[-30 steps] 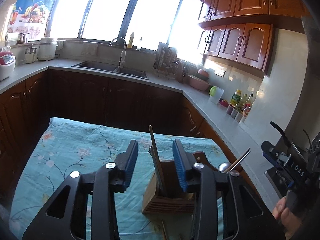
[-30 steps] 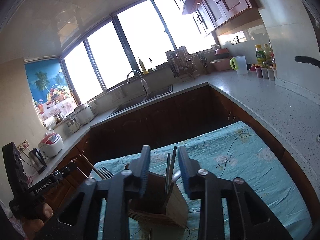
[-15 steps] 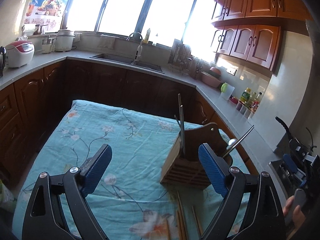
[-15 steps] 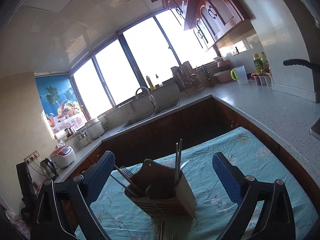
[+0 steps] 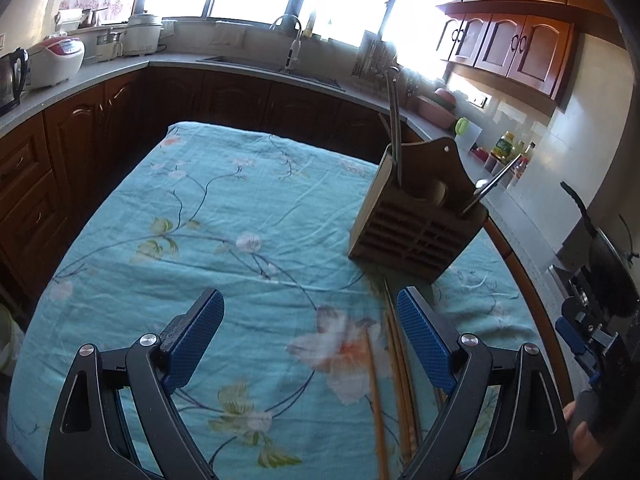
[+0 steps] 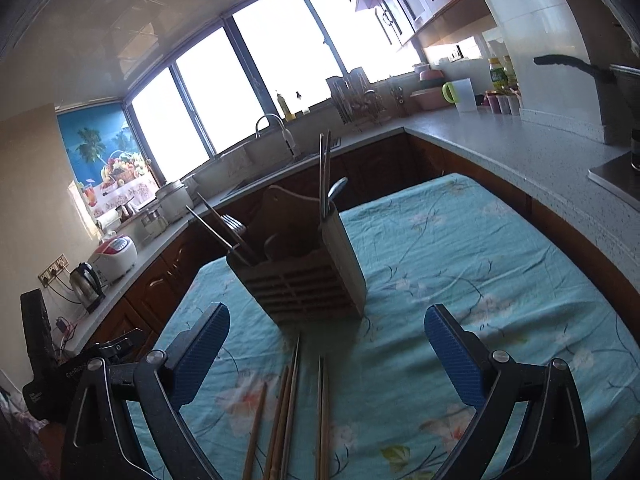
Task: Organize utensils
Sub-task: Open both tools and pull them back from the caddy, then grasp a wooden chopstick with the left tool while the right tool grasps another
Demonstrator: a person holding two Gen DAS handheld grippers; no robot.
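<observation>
On the table draped in a turquoise floral cloth [image 5: 224, 216] stands a wooden utensil holder [image 5: 416, 228], slatted on its near face and rising to a curved back with a hanging hole. In the left wrist view it sits toward the right far part of the cloth; in the right wrist view the holder [image 6: 304, 280] is near the middle, just beyond the fingers. A pair of dark chopsticks [image 6: 324, 168] stands nearly upright in one end compartment beside a spoon [image 6: 336, 190], while a fork [image 6: 234, 222] and 2 more slim handles lean outward from the opposite end. Several loose wooden chopsticks [image 6: 288, 412] lie on the cloth in front of the holder, roughly parallel and pointing toward it; their exact count is blurred. The left gripper [image 5: 310, 336] hangs above the cloth with its blue-padded fingers spread wide and nothing between them, the loose chopsticks [image 5: 396, 364] lying just inside its right finger. The right gripper [image 6: 326, 352] is likewise spread wide and grasps nothing, the loose chopsticks showing on the cloth between its fingers. Around the table run grey counters [image 6: 520, 148] over dark wooden cabinets, with a sink faucet [image 6: 280, 132] under bright windows and a rice cooker [image 5: 56, 60] near a kettle [image 6: 86, 286].
</observation>
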